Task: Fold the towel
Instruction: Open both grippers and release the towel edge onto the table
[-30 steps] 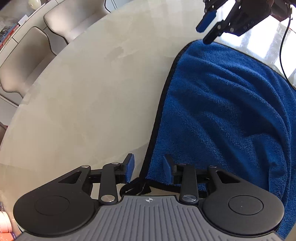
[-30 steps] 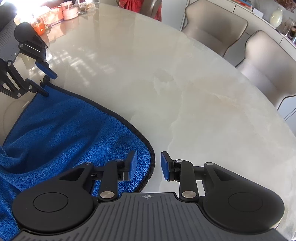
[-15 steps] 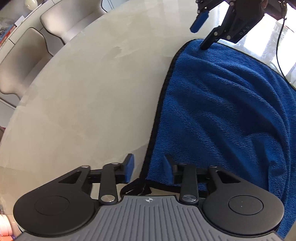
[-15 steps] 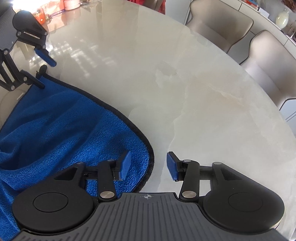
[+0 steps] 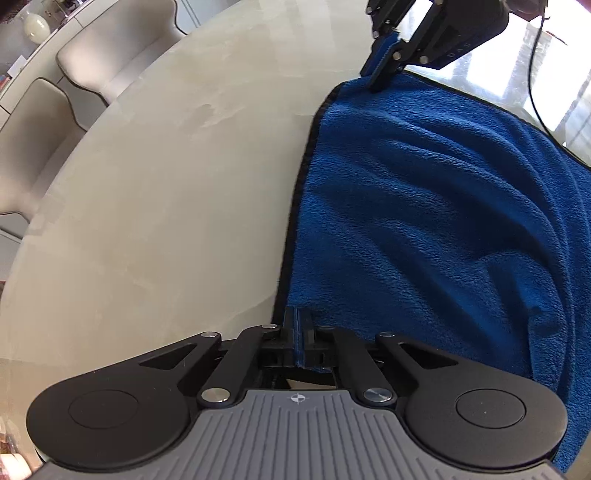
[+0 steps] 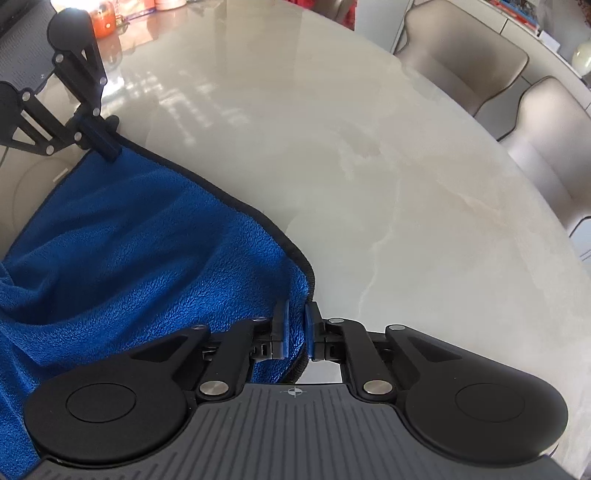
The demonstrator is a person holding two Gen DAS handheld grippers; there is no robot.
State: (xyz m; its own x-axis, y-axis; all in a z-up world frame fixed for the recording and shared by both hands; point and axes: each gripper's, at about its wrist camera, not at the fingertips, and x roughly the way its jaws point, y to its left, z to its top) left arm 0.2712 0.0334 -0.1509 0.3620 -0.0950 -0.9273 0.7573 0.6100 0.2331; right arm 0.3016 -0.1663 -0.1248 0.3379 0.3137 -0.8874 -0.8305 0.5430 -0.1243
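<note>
A blue towel (image 5: 424,221) with a dark hem lies rumpled on the pale marble table (image 5: 166,184). In the left wrist view my left gripper (image 5: 297,314) is shut on the towel's near corner, with the hem pinched between the pads. My right gripper (image 5: 380,77) bites the far corner of the same edge. In the right wrist view the towel (image 6: 129,240) fills the left side. There the right gripper (image 6: 296,310) is closing its jaws on the hem, with blue cloth filling the gap between the pads. The left gripper (image 6: 107,147) holds the other corner at the upper left.
Beige chairs (image 5: 122,48) (image 6: 461,55) stand around the round table's far rim. An orange jar (image 6: 105,26) and other small items sit at the table's far side (image 6: 369,184). A black cable (image 5: 535,92) trails over the towel's far edge.
Both grippers stood open over the towel's edge corners. Each has since closed onto the hem at its corner, and the hem between the two grips now runs straighter.
</note>
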